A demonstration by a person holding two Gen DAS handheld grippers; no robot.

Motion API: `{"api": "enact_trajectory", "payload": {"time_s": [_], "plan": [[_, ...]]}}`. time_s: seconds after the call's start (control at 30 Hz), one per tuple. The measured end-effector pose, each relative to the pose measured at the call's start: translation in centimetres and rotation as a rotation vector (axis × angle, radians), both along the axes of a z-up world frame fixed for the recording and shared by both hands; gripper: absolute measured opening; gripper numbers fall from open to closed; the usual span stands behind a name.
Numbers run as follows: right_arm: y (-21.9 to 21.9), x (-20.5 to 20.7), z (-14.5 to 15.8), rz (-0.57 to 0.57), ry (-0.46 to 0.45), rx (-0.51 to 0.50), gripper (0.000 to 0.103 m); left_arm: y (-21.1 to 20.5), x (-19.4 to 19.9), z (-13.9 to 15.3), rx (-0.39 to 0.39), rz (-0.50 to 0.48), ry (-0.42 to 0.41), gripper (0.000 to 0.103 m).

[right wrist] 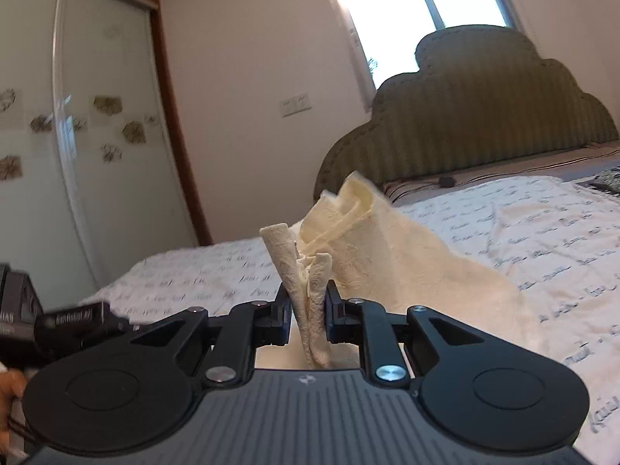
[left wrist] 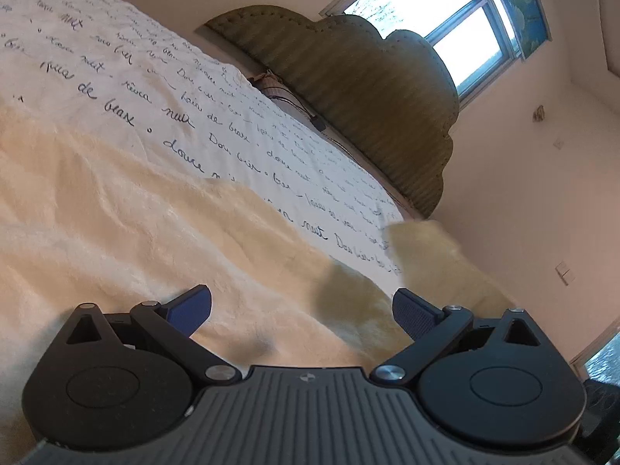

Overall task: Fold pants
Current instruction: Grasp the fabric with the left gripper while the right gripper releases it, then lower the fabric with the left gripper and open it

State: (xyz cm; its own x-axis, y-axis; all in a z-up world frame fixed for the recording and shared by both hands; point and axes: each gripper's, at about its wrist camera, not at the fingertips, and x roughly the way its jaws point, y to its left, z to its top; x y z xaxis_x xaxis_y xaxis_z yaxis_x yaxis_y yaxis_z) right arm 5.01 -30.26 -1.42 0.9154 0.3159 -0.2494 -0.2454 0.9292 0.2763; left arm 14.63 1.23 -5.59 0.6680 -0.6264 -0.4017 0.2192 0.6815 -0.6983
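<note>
Right tongs [right wrist: 308, 312] clamped on a bunched edge of the cream pants [right wrist: 407, 255], lifting that part above the bed [right wrist: 562, 240]; rest of the fabric trailing down onto the script-printed sheet. Left tongs [left wrist: 302, 314] spread wide, gripping nothing, low over the pants [left wrist: 116, 224] spread flat on the bed [left wrist: 162, 89]. Green headboard [right wrist: 484, 116] and window [left wrist: 445, 11] behind.

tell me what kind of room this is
Most likely a bedroom: a bed under a white script-printed bedspread, a green cloud-shaped padded headboard, and a frosted sliding-door wardrobe. The right gripper pinches cream textured pants.
</note>
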Motion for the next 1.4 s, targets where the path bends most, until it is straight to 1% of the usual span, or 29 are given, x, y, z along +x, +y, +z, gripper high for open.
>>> {"api": "enact_trajectory", "payload": {"time_s": [0.1, 0.17, 0.23, 0.3, 0.33, 0.4, 0.43, 0.47, 0.5, 0.57, 0.6, 0.63, 0.67, 0.7, 0.77, 0.83, 0.9, 1.0, 1.03, 1.07, 1.1, 1.17, 1.23, 1.27, 1.33, 1.37, 1.4], "plan": [[1.7, -0.1, -1.1, 0.036, 0.041, -0.043, 0.016, -0.6, 0.7, -0.4, -0.094, -0.056, 0.046, 0.102], [2.2, -0.4, -1.4, 0.047, 0.045, -0.079, 0.016, -1.7, 1.2, -0.4, -0.132, -0.099, 0.072, 0.102], [2.7, -0.8, -1.4, 0.058, 0.042, -0.117, 0.016, -3.1, 1.6, -0.5, -0.193, -0.159, 0.099, 0.102], [3.2, -1.0, -1.3, 0.062, 0.037, -0.164, 0.016, -4.6, 2.2, -1.2, -0.303, -0.225, 0.163, 0.102], [3.6, -1.2, -1.3, 0.071, 0.033, -0.198, 0.016, -5.4, 2.5, -1.7, -0.351, -0.244, 0.208, 0.102], [4.7, -1.9, -1.4, 0.096, 0.015, -0.285, 0.016, -6.8, 3.7, -2.8, -0.421, -0.269, 0.299, 0.102], [5.4, -2.2, -1.4, 0.112, 0.004, -0.343, 0.016, -7.4, 4.3, -3.1, -0.432, -0.27, 0.329, 0.103], [6.0, -2.7, -1.5, 0.128, -0.004, -0.397, 0.016, -7.9, 4.9, -3.4, -0.416, -0.264, 0.347, 0.103], [6.7, -3.3, -1.8, 0.149, -0.016, -0.46, 0.016, -8.2, 5.3, -3.3, -0.377, -0.256, 0.349, 0.101], [8.0, -4.4, -2.3, 0.188, -0.038, -0.573, 0.016, -8.6, 5.9, -3.1, -0.298, -0.255, 0.318, 0.09], [8.5, -4.7, -2.6, 0.198, -0.039, -0.616, 0.016, -8.8, 6.1, -2.8, -0.242, -0.267, 0.302, 0.07], [8.9, -4.9, -2.9, 0.2, -0.035, -0.637, 0.016, -8.9, 6.2, -2.7, -0.181, -0.28, 0.296, 0.043], [9.1, -5.1, -3.2, 0.201, -0.029, -0.641, 0.016, -9.1, 6.2, -2.6, -0.108, -0.277, 0.289, 0.034], [9.2, -5.1, -3.3, 0.199, -0.022, -0.635, 0.016, -9.2, 6.1, -2.4, -0.043, -0.264, 0.269, 0.022], [9.4, -4.9, -3.2, 0.192, -0.016, -0.609, 0.016, -9.0, 5.4, -1.9, 0.067, -0.241, 0.177, 0.012], [9.7, -4.9, -2.9, 0.2, -0.028, -0.581, 0.016, -8.7, 4.8, -0.9, 0.139, -0.223, 0.087, 0.009], [10.4, -4.7, -2.6, 0.21, -0.036, -0.563, 0.016, -8.2, 4.2, 0.0, 0.183, -0.209, 0.01, 0.009], [11.5, -4.2, -2.2, 0.218, -0.053, -0.532, 0.016, -7.6, 3.6, 1.1, 0.247, -0.176, -0.061, 0.009], [11.8, -3.9, -2.1, 0.218, -0.048, -0.503, 0.017, -7.3, 3.5, 1.2, 0.267, -0.162, -0.068, 0.009], [12.1, -3.6, -2.2, 0.228, -0.032, -0.48, 0.017, -7.2, 3.5, 1.0, 0.28, -0.151, -0.058, 0.009], [12.3, -3.4, -2.3, 0.25, -0.01, -0.461, 0.02, -6.6, 3.6, 0.7, 0.285, -0.148, -0.04, 0.01], [12.5, -3.2, -2.5, 0.298, 0.035, -0.448, 0.033, -6.2, 3.7, -0.5, 0.301, -0.148, -0.01, 0.011], [12.4, -3.9, -2.4, 0.349, 0.057, -0.47, 0.034, -6.2, 3.3, -1.3, 0.337, -0.154, -0.015, 0.012], [11.9, -4.4, -2.1, 0.377, 0.062, -0.462, 0.034, -6.2, 3.1, -1.4, 0.349, -0.154, -0.029, 0.012], [9.7, -5.5, -0.9, 0.428, 0.069, -0.393, 0.034, -6.4, 2.9, -1.5, 0.369, -0.156, -0.054, 0.012], [8.4, -5.8, -0.1, 0.421, 0.066, -0.36, 0.034, -6.4, 2.9, -1.6, 0.367, -0.155, -0.053, 0.012], [6.8, -5.7, 0.8, 0.379, 0.058, -0.331, 0.034, -6.2, 3.0, -1.7, 0.358, -0.151, -0.048, 0.012]]}}
